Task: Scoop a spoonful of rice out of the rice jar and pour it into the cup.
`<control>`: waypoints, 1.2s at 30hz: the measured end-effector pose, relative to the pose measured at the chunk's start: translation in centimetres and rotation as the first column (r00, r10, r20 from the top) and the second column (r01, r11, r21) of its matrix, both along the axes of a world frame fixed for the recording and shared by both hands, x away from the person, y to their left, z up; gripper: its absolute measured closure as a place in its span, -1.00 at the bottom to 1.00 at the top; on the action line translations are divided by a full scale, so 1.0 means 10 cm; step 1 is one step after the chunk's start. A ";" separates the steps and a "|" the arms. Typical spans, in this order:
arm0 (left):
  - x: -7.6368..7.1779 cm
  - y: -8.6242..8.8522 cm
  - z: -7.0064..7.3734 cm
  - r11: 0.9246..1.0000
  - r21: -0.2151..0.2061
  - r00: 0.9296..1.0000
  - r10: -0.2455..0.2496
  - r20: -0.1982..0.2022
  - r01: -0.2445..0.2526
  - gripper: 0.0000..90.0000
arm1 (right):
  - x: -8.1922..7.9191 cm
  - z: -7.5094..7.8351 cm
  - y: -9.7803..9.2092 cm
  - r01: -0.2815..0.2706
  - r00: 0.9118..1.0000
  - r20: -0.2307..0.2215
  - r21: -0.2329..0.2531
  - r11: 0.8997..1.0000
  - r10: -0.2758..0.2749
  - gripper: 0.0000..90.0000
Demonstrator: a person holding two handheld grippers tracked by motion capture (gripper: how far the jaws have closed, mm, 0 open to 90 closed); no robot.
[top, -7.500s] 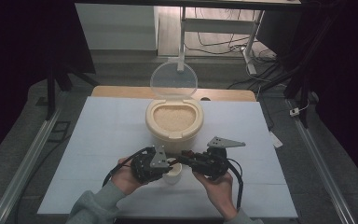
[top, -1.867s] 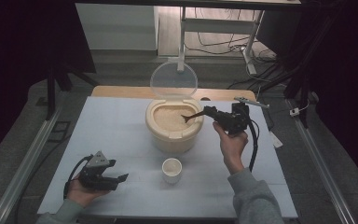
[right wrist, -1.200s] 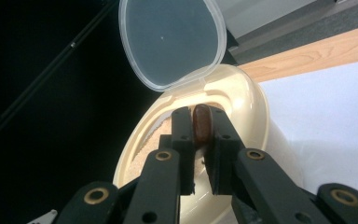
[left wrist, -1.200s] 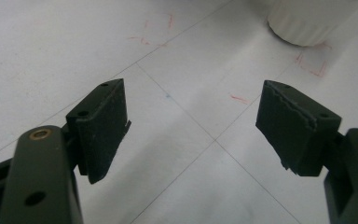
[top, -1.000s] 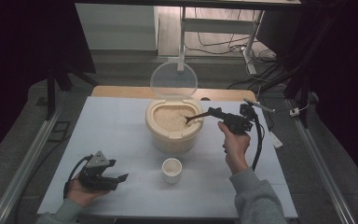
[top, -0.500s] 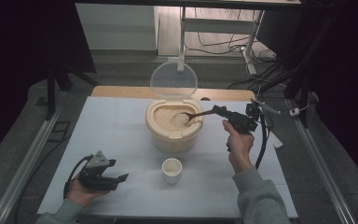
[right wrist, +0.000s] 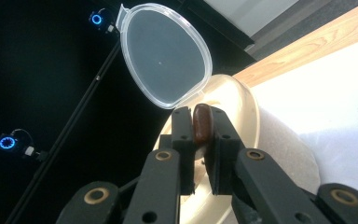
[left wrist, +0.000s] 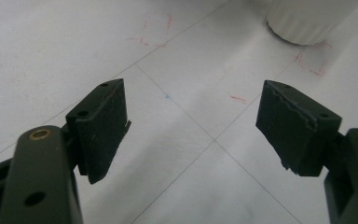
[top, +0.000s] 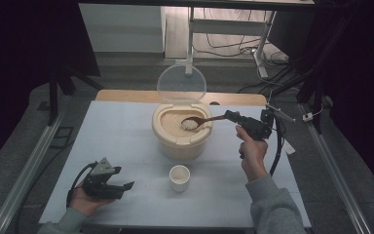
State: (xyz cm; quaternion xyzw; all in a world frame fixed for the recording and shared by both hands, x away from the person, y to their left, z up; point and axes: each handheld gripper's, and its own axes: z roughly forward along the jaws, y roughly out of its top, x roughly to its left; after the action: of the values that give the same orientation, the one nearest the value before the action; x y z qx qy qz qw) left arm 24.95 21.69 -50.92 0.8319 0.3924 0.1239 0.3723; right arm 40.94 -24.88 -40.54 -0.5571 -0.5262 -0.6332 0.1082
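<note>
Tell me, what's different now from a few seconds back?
The right hand-held gripper, shut on the wooden spoon, drew back rightward, lifting the spoon out of the rice container with a heap of rice. Earlier both grippers met at the small cup; the left hand-held gripper has since rested open at the table's near left. Cup, container unmoved.

The high view looks from above the person's side, forward and down, from far off, and takes in the whole surface (top: 126, 146) and the floor behind it. The left gripper view sits low and very near the surface (left wrist: 177, 70), looking along its own claw (left wrist: 191, 123) at the white cup (left wrist: 307, 18). The right gripper view tilts up along its claw (right wrist: 200, 149) at the rice tub (right wrist: 242, 121) and its clear lid (right wrist: 165, 53). The high view shares the cup (top: 179, 176), tub (top: 181, 129) and lid (top: 181, 84).
</note>
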 end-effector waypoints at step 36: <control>0.01 -0.01 0.00 1.000 0.005 1.000 -0.003 -0.001 0.003 -0.46 | -0.34 0.14 -0.04 -0.129 0.992 0.011 0.031 0.991 0.129 0.84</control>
State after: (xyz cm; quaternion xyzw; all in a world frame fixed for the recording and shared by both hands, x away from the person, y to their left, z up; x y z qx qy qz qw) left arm 25.04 21.62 -50.96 0.8334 0.3912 0.1239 0.3701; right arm 37.57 -25.25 -39.18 -0.5174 -0.5515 -0.6356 0.1553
